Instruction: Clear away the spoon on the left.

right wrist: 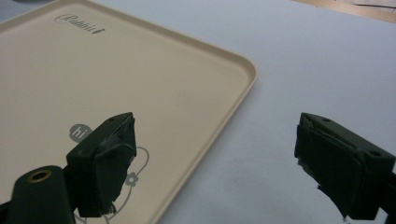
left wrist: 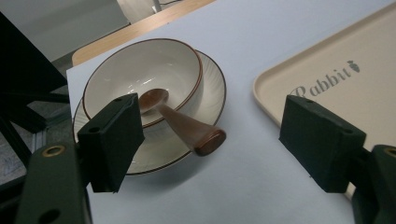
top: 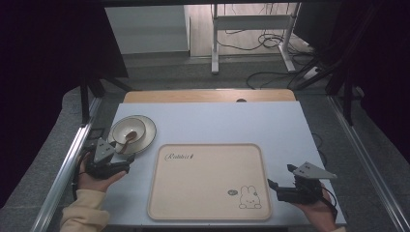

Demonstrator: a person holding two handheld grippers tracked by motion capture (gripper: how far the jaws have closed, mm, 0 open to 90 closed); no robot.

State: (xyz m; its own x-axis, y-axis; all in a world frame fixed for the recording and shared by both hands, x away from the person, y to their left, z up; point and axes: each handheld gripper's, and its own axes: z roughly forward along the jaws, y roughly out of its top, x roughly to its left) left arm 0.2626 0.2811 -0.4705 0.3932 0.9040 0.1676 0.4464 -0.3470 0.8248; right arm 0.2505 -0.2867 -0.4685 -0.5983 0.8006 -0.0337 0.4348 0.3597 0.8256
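Left gripper view: the left gripper (left wrist: 210, 144) is seen with jaws spread apart around nothing, just short of the brown spoon (left wrist: 187, 123), which leans in the bowl (left wrist: 140, 70) on its plate (left wrist: 212, 93), left of the tray (top: 208, 181). Right of the tray, the right gripper (top: 280, 176) is likewise held apart.

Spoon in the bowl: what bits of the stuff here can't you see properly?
- Spoon: in the left gripper view the left claw's near pad hides part of its scoop.
- Plate: in the high view the left claw covers its near edge.
- Tray: in the right gripper view the picture's edges cut it off, and a pad hides part of the drawing.
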